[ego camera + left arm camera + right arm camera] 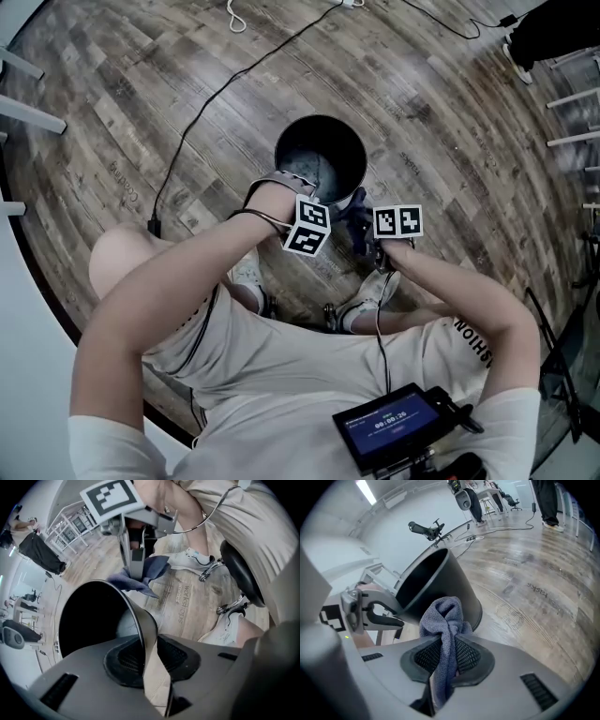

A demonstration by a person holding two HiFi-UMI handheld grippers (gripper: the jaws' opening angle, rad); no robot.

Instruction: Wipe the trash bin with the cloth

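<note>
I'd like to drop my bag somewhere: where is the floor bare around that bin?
Bare floor lies beyond the trash bin and to its right. On its left a black cable crosses. The near side is crowded: left gripper, right gripper with the cloth, the person's shoes.

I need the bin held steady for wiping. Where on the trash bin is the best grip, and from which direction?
Take the thin rim wall of the trash bin on the person's side, coming straight down: it stands upright and open-topped, so jaws should slip over the edge. The left gripper straddles it there, jaws apart.
</note>
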